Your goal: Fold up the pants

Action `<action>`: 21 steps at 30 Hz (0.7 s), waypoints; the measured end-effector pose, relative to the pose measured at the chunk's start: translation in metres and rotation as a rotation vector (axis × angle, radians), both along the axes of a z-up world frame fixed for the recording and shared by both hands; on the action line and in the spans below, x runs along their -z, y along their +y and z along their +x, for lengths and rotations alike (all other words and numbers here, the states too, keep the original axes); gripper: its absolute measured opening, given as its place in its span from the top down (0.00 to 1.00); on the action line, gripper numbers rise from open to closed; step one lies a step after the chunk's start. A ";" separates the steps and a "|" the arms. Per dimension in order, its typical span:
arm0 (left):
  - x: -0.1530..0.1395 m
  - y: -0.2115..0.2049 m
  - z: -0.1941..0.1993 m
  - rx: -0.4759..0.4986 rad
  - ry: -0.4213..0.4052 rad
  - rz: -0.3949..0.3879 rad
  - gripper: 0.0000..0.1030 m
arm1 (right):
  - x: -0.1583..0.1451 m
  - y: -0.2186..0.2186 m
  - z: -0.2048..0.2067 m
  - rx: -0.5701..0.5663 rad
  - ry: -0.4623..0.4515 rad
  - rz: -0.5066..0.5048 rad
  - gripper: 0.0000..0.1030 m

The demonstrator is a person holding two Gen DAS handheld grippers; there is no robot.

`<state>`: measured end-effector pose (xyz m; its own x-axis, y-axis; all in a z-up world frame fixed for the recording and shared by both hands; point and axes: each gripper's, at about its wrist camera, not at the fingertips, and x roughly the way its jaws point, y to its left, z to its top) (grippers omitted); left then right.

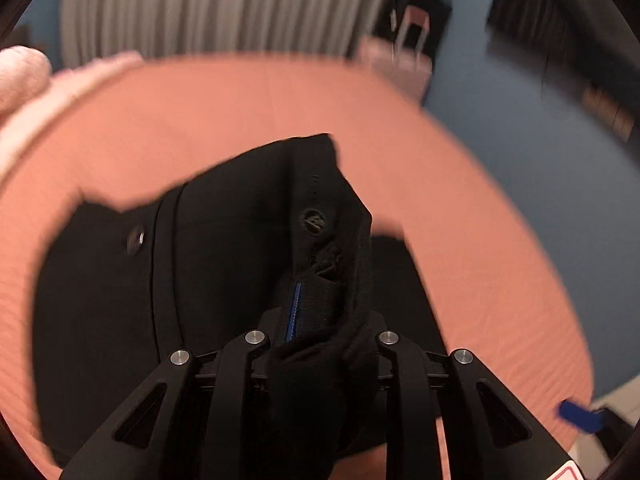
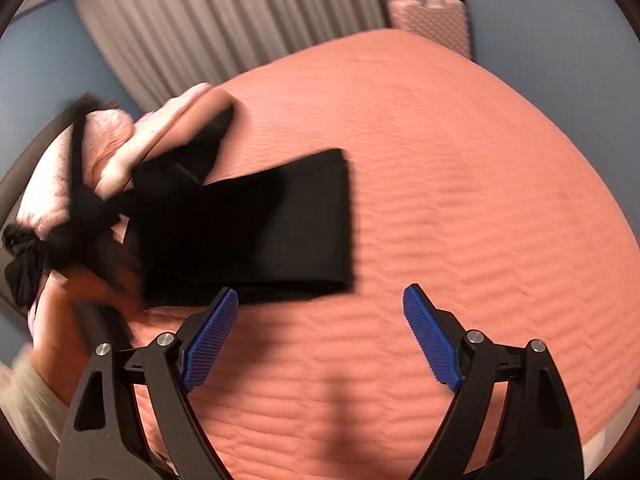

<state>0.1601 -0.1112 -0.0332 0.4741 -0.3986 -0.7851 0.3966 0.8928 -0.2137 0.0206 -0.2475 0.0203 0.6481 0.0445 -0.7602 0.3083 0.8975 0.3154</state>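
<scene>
The black pants [image 1: 224, 240] hang bunched in front of my left gripper [image 1: 320, 320], which is shut on a fold of the waistband; two buttons and a blue pad edge show among the cloth. In the right wrist view the pants [image 2: 256, 232] lie as a folded black rectangle on the salmon bedspread [image 2: 460, 160], their left end lifted and blurred. My right gripper [image 2: 320, 290] hovers open just in front of the near edge of the pants, with nothing between its blue pads [image 2: 208, 344].
Pink pillows [image 2: 60, 184] lie at the left end of the bed. A pink suitcase [image 2: 432, 20] stands beyond the far corner, before grey curtains [image 2: 220, 20] and a blue wall. A person's arm [image 2: 60, 320] shows at the lower left. Much bare bedspread lies to the right.
</scene>
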 end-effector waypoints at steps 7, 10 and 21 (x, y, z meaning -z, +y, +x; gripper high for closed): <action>-0.008 -0.057 -0.052 0.059 -0.102 0.020 0.62 | 0.018 -0.053 -0.013 0.064 0.000 0.062 0.19; -0.034 -0.043 -0.064 0.092 -0.168 -0.089 0.30 | 0.012 -0.063 -0.003 0.062 -0.029 0.063 0.19; -0.068 0.083 -0.042 -0.183 -0.292 0.281 0.25 | 0.003 0.033 0.090 -0.339 0.002 -0.077 0.62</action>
